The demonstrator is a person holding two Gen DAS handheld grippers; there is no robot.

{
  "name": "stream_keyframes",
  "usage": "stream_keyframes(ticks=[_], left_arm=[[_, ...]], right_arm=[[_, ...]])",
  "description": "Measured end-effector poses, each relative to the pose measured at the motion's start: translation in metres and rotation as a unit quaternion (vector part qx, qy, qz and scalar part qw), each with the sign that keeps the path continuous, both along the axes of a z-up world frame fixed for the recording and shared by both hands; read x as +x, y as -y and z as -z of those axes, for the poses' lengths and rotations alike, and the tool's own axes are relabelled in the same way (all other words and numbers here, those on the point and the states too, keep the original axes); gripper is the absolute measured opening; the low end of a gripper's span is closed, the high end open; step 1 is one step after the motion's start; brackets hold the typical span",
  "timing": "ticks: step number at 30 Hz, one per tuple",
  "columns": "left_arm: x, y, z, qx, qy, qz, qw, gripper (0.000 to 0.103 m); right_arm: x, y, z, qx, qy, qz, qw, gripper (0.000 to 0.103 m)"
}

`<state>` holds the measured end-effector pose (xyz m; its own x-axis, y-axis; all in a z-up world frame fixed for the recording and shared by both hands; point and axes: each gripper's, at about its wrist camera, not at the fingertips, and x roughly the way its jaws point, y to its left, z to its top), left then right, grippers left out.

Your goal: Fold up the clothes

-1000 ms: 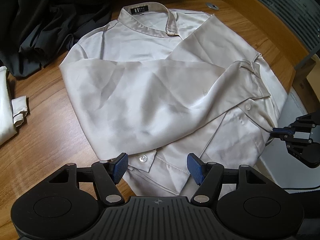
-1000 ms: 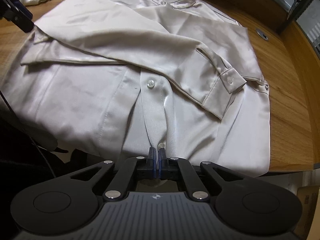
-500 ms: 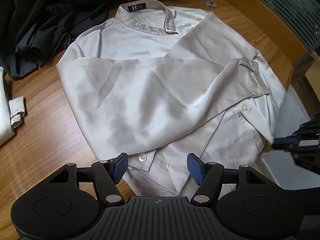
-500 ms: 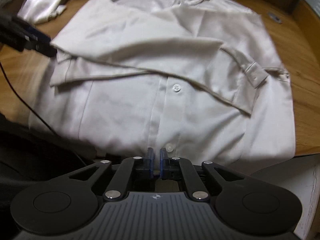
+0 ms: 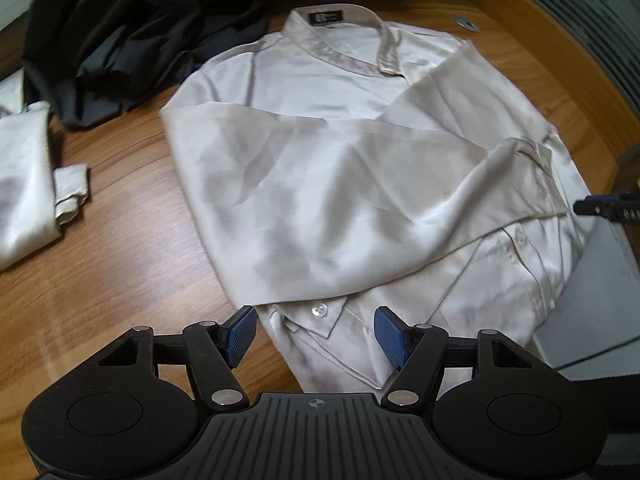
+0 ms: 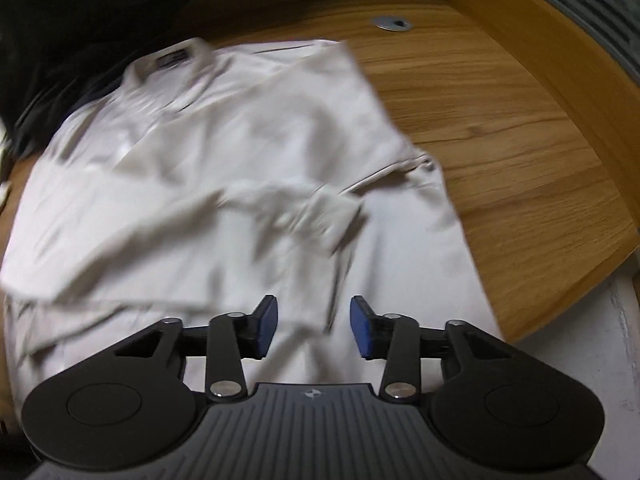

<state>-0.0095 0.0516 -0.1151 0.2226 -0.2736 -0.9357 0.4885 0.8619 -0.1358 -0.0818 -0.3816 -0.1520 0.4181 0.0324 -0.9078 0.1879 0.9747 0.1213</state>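
Nearest in the left wrist view: left gripper [image 5: 315,330], blue pads spread wide, holding nothing, hovering over the hem end of a pale cream satin button-up shirt [image 5: 352,184]. A cuff w/ a button [image 5: 319,311] lies right between the pads. Right gripper [image 6: 313,326] is likewise spread apart & empty, low over the shirt's lower edge; that view is motion-blurred, so detail is poor.

Shirt lies flat on the wooden bench [image 5: 120,240], collar w/ dark label [image 5: 326,17] at the far end, hem toward the grippers & partly over the bench edge. Both sleeves are folded in across the front, crossing over the chest. Judgement: sleeve folds look done; the body is at full length, so a hem-to-collar fold (or two) looks left.

Further out: a folded pale cloth [image 5: 28,184] to the left, then a heap of black garments [image 5: 132,28] at far left. Bench has a raised curved wooden rim & a small metal grommet [image 6: 392,23]; grey slatted surface beyond.
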Motion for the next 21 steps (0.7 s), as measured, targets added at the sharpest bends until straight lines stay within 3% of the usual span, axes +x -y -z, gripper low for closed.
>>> stream_keyframes(ticks=[6, 10, 13, 14, 16, 17, 21], left_arm=[[-0.006, -0.012, -0.006, 0.012, 0.003, -0.049, 0.9987, 0.068], [-0.01, -0.024, -0.009, 0.02, 0.007, -0.087, 0.996, 0.068], [-0.013, -0.034, -0.01, 0.023, 0.003, -0.117, 0.9929, 0.068], [-0.014, -0.037, -0.009, 0.023, 0.001, -0.127, 0.9917, 0.068], [-0.015, -0.042, -0.008, 0.023, -0.004, -0.144, 0.9893, 0.068], [-0.015, -0.043, -0.008, 0.023, -0.006, -0.151, 0.9883, 0.068], [-0.016, -0.043, -0.005, 0.023, -0.008, -0.161, 0.9867, 0.068]], right_arm=[[0.037, 0.02, 0.022, 0.015, 0.004, -0.002, 1.0, 0.048], [0.051, 0.025, 0.027, 0.029, 0.009, -0.016, 0.999, 0.06], [0.061, 0.03, 0.03, 0.04, 0.014, -0.026, 0.999, 0.059], [0.064, 0.031, 0.032, 0.044, 0.015, -0.03, 0.998, 0.056], [0.066, 0.032, 0.031, 0.06, 0.019, -0.038, 0.997, 0.012], [0.066, 0.032, 0.03, 0.067, 0.02, -0.042, 0.997, 0.004], [0.057, 0.033, 0.017, 0.067, 0.033, -0.043, 0.996, 0.001]])
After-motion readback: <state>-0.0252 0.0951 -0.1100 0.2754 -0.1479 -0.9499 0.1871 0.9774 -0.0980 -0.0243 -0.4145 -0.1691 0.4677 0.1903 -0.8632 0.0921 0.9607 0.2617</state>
